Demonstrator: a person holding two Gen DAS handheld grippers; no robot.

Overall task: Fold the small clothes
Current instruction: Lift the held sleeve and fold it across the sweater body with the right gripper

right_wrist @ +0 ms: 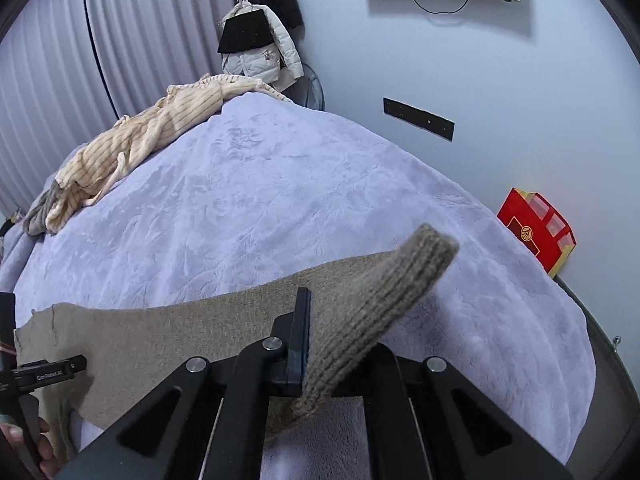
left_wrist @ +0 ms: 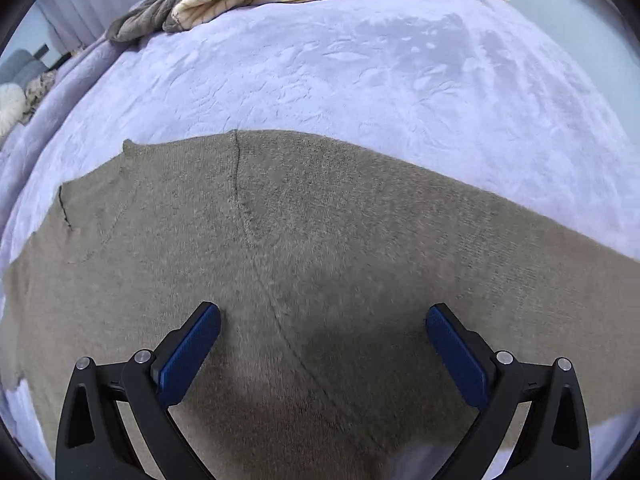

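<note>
Right wrist view: the right hand-held gripper [right_wrist: 316, 340] has its jaws pressed together on the ribbed cuff [right_wrist: 384, 304] of a taupe knit sweater [right_wrist: 168, 336] — the cuff sticks up past the black fingers [right_wrist: 301, 332] and is lifted off the bed, while the sleeve trails back down to the garment. At the lower left edge the person's hand [right_wrist: 28, 444] grips the handle of the other tool. In the left wrist view, the left hand-held gripper [left_wrist: 323, 322] points steeply down with its blue pads [left_wrist: 192, 356] spread wide, nothing between them, close above the sweater's body [left_wrist: 320, 240], where a seam runs between the fingers. The sweater lies flat across the near part of a bed covered by a lavender plush blanket [right_wrist: 280, 184]. At the far edge sits a heap of clothes — a cream striped garment [right_wrist: 152, 132] over a grey one [left_wrist: 160, 16]. Beyond, jackets [right_wrist: 260, 44] hang on the wall, and a red box [right_wrist: 536, 236] stands beside the bed.
</note>
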